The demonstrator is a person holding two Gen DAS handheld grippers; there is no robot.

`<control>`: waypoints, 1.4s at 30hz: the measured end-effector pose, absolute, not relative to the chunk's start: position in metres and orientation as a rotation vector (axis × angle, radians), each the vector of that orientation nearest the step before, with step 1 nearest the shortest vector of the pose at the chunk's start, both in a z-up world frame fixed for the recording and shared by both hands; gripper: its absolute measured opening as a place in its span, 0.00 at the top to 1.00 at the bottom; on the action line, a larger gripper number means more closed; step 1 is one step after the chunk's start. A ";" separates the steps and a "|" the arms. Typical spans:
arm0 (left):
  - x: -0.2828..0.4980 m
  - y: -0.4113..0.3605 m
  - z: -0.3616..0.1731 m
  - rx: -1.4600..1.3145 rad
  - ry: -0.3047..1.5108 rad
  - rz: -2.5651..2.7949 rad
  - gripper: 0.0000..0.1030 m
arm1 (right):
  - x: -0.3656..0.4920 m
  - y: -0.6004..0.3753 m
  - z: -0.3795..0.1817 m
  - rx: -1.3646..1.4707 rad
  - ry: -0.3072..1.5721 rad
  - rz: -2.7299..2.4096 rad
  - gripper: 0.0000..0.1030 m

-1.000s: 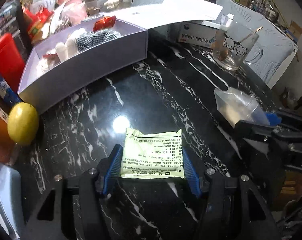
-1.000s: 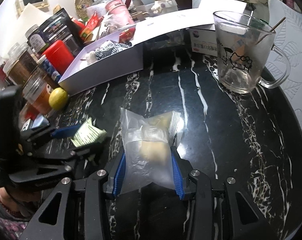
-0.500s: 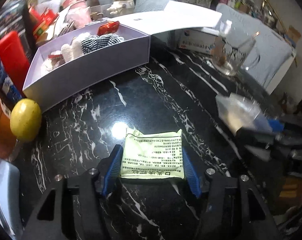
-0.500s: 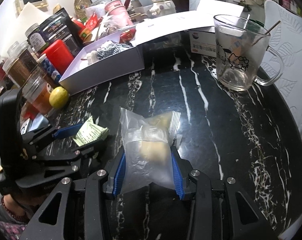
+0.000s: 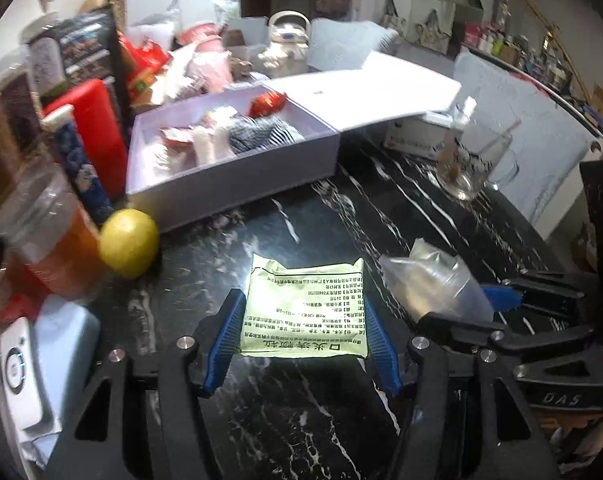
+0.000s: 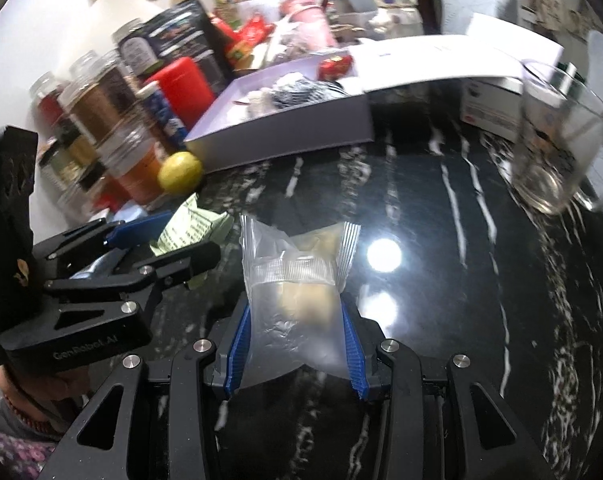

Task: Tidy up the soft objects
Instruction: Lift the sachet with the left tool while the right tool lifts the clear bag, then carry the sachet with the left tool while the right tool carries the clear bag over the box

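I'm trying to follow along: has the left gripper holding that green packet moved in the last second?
Yes. The left gripper, shut on the green packet, has moved left, toward the lemon, and closer to the lavender box.

Left gripper clamped, right gripper clamped, both level, side by side

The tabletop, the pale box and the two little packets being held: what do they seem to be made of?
Tabletop: glossy black stone, probably marble, with white veins and lamp glare.
Box: matte lilac card, likely paperboard, with thin straight walls.
Green packet: printed foil or paper, creased; hard to tell which.
Clear packet: see-through crinkly plastic film with a ribbed seal band.
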State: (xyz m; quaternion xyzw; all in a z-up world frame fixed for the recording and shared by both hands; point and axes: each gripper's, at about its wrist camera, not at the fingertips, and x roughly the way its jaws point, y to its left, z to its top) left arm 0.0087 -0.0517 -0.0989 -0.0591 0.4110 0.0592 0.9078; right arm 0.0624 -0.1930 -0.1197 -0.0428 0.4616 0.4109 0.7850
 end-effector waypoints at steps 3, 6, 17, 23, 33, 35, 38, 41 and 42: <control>0.003 -0.049 -0.087 -0.121 0.816 0.159 0.43 | 0.063 -0.187 -0.113 -0.099 0.975 0.926 0.60; 0.000 -0.045 -0.076 -0.128 0.786 0.177 0.43 | 0.062 -0.182 -0.105 -0.105 0.955 0.966 0.60; -0.001 -0.037 -0.017 -0.078 0.622 0.194 0.43 | 0.064 -0.167 -0.054 -0.101 0.822 1.032 0.60; 0.010 -0.031 0.009 -0.058 0.546 0.195 0.43 | 0.073 -0.160 -0.025 -0.109 0.746 1.032 0.61; 0.034 -0.010 0.039 -0.059 0.459 0.204 0.43 | 0.101 -0.142 0.009 -0.110 0.668 1.046 0.61; 0.042 -0.004 0.043 -0.056 0.444 0.208 0.43 | 0.106 -0.137 0.013 -0.114 0.657 1.048 0.60; 0.053 0.005 0.048 -0.055 0.426 0.212 0.43 | 0.117 -0.127 0.022 -0.120 0.630 1.050 0.60; 0.068 0.015 0.051 -0.063 0.407 0.230 0.43 | 0.130 -0.118 0.029 -0.124 0.605 1.049 0.61; 0.073 0.018 0.052 -0.065 0.403 0.231 0.43 | 0.136 -0.114 0.031 -0.128 0.595 1.048 0.60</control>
